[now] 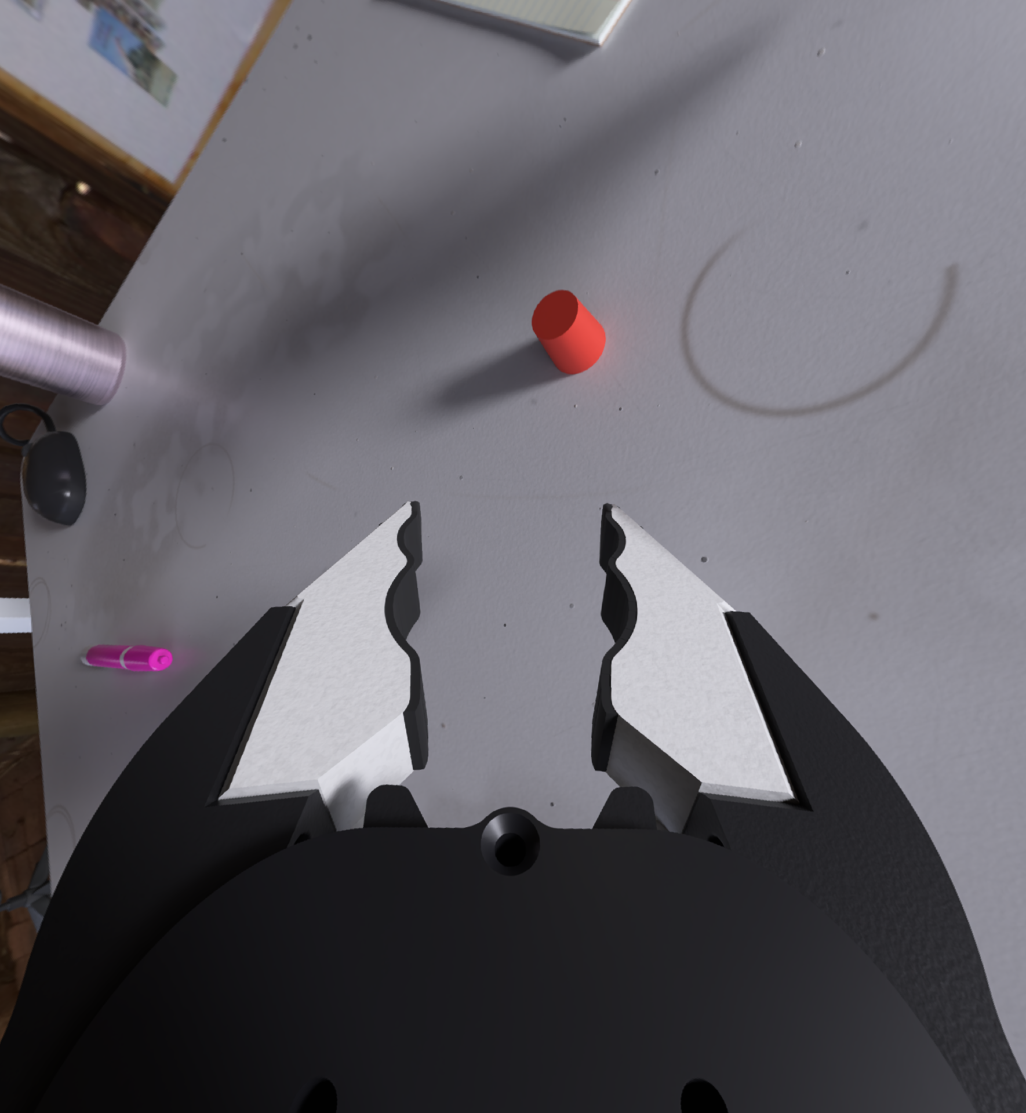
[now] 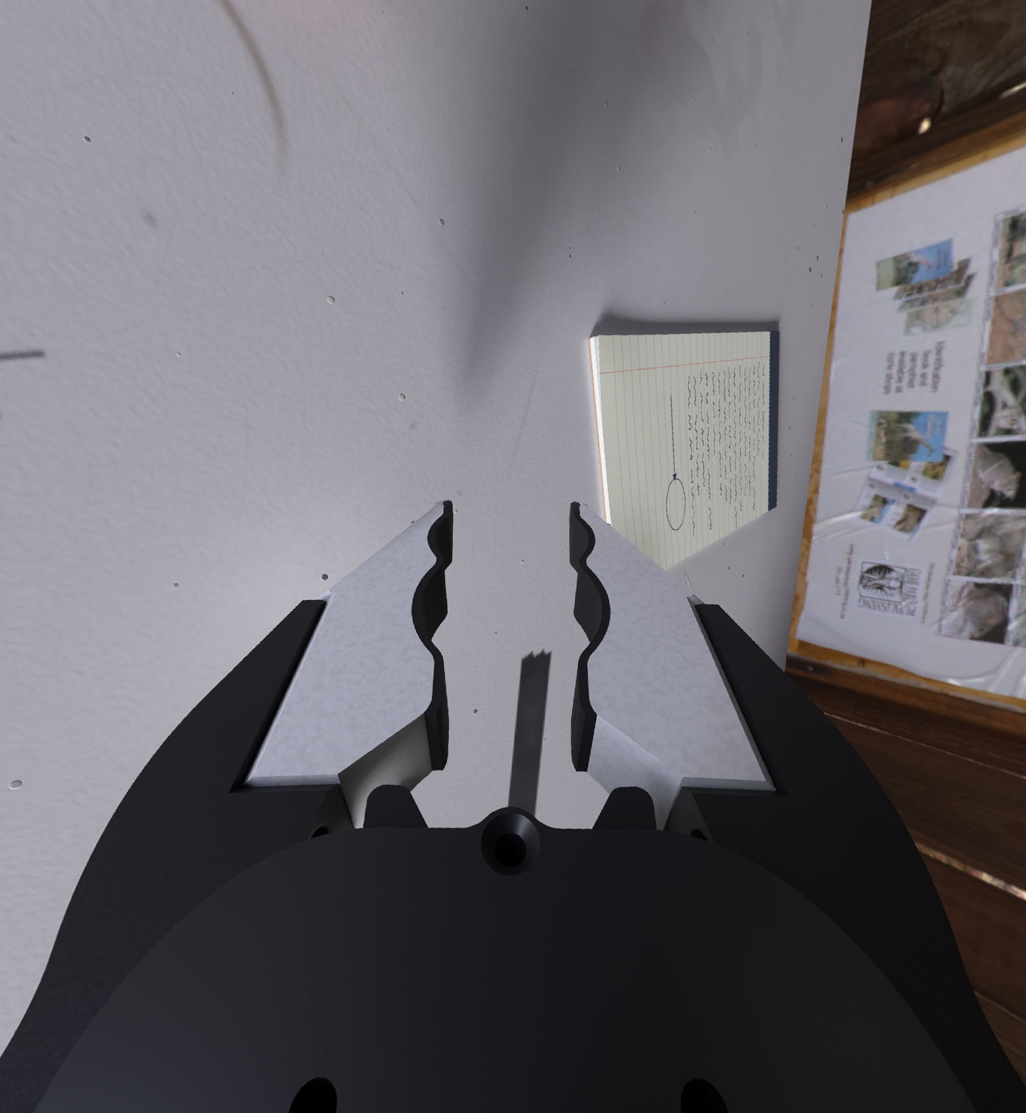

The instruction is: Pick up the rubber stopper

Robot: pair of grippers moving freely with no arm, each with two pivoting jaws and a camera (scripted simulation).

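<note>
A red rubber stopper [image 1: 569, 331], a short tapered cylinder, stands on the grey tabletop [image 1: 739, 542] in the left wrist view. It lies ahead of my left gripper [image 1: 510, 509] and slightly to the right of its centre line, well beyond the fingertips. The left gripper is open and empty, above the table. My right gripper [image 2: 510, 506] is open and empty over bare tabletop [image 2: 197, 421]. The stopper does not show in the right wrist view.
A magenta marker [image 1: 128, 657], a dark mouse-like object [image 1: 56, 476] and a pinkish metal cylinder [image 1: 35, 346] lie near the table's left edge. A lined notepad [image 2: 685, 433] lies near the right gripper at the table edge. A framed poster board [image 2: 944, 391] stands beyond it.
</note>
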